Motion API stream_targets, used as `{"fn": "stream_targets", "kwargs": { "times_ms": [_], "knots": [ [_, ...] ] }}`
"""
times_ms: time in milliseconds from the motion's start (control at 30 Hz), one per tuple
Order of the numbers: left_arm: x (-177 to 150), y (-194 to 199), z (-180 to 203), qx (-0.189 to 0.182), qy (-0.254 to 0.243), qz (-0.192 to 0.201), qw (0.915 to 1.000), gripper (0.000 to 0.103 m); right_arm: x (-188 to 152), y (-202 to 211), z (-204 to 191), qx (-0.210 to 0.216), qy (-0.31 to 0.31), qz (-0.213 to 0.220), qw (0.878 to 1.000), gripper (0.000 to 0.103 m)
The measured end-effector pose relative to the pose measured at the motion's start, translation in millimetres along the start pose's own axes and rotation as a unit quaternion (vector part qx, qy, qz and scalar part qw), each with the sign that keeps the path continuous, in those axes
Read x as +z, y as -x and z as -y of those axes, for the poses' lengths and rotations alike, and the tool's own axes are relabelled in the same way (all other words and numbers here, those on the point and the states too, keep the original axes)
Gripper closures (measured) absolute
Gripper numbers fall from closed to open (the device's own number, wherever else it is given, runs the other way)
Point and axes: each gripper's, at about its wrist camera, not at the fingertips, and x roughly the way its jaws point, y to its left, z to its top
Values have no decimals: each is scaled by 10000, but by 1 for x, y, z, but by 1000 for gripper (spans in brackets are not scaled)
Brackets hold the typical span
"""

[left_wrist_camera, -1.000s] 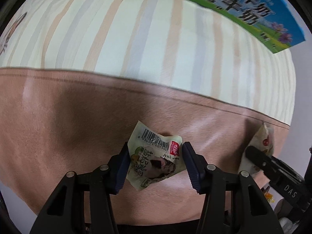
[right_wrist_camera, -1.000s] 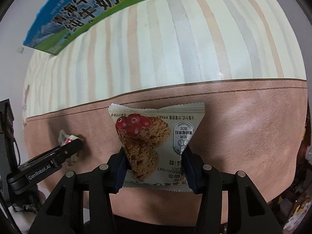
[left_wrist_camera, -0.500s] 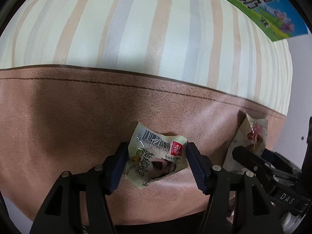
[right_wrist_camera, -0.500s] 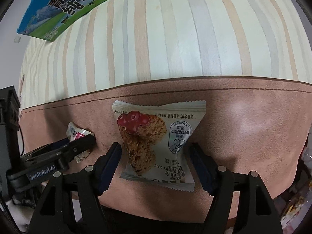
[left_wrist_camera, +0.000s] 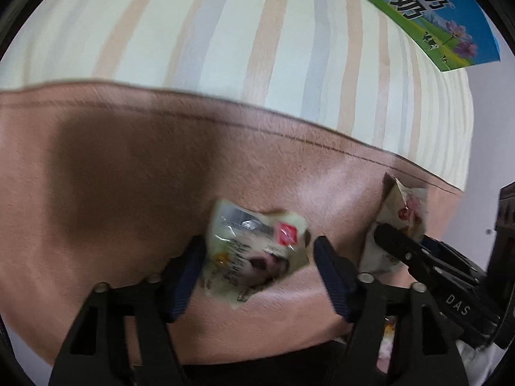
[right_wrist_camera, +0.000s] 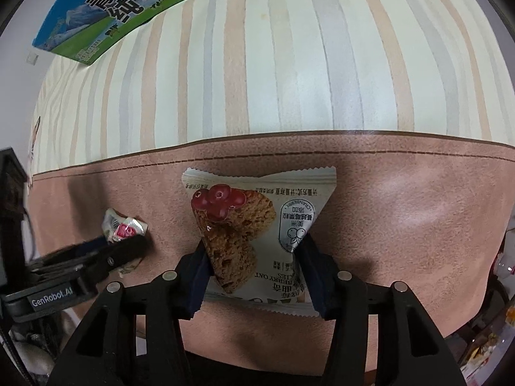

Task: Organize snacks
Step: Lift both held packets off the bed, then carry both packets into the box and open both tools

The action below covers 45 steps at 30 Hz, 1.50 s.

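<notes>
Steeply downward, left gripper (left_wrist_camera: 257, 257) opening, small packet (left_wrist_camera: 254, 251) between, right gripper (right_wrist_camera: 254, 257) closing on cookie packet (right_wrist_camera: 257, 222).

Striped-and-brown table (right_wrist_camera: 402, 212) carries cookie packet (right_wrist_camera: 276, 225), blurry wrapper (left_wrist_camera: 254, 251), milk carton (right_wrist_camera: 122, 9).

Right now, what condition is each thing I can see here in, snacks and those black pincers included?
Left gripper: jaws opening, pads off the packet between them.
Small snack packet: crumpled, sealed, lying on the brown mat.
Right gripper: jaws closing, pads pinching the packet's sides.
Cranberry oat cookie packet: sealed, squeezed narrow at the lower end, on the brown mat.
Milk carton: lying on the striped cloth, only partly in view.
</notes>
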Motion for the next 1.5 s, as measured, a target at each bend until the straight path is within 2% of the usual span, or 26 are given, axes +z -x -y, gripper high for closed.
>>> {"fn": "stream_targets", "kwargs": {
  "times_ms": [133, 200, 233, 300, 433, 567, 733, 833, 1000, 1033, 1133, 1233, 1367, 1500],
  "knots": [
    [2, 0, -2, 41, -150, -57, 9999, 32, 4, 1, 3, 59, -25, -22, 10000, 45],
    [1, 0, 3, 338, -328, -71, 9989, 33, 6, 3, 12, 40, 20, -6, 10000, 44],
    [-1, -2, 10, 503, -386, -30, 9980, 43, 6, 4, 12, 40, 22, 20, 10000, 45],
    [-4, -1, 18, 884, -551, 65, 9945, 48, 4, 5, 10, -27, 65, 64, 10000, 50],
    [-5, 10, 20, 983, -483, 307, 9935, 49, -8, 6, 8, 14, 123, 196, 9997, 51],
    [-2, 36, 18, 923, -515, 583, 9927, 49, -10, 23, 9, 218, 78, 324, 9992, 51],
    [8, 78, 43, 601, -646, 929, 9918, 49, 0, 65, 9, 572, 27, 643, 9963, 51],
    [23, 112, 63, 438, -813, 1270, 9876, 49, 13, 99, 9, 767, 22, 947, 9925, 51],
    [65, 164, 96, 167, -970, 1676, 9809, 49, 56, 171, 2, 997, 171, 1553, 9827, 51],
    [58, 165, 106, 175, -1017, 1741, 9793, 49, 68, 184, 0, 1022, 214, 1676, 9803, 51],
    [97, 187, 125, 166, -1140, 1861, 9757, 49, 105, 209, -9, 944, 289, 1918, 9765, 51],
    [140, 199, 141, 258, -1218, 1917, 9735, 48, 158, 222, -10, 850, 260, 2022, 9753, 51],
    [208, 183, 152, 403, -1119, 1677, 9786, 48, 227, 222, -18, 680, 218, 1958, 9780, 51],
    [279, 162, 149, 477, -939, 1210, 9870, 48, 281, 204, -29, 536, 198, 1774, 9825, 51]
  ]
}}
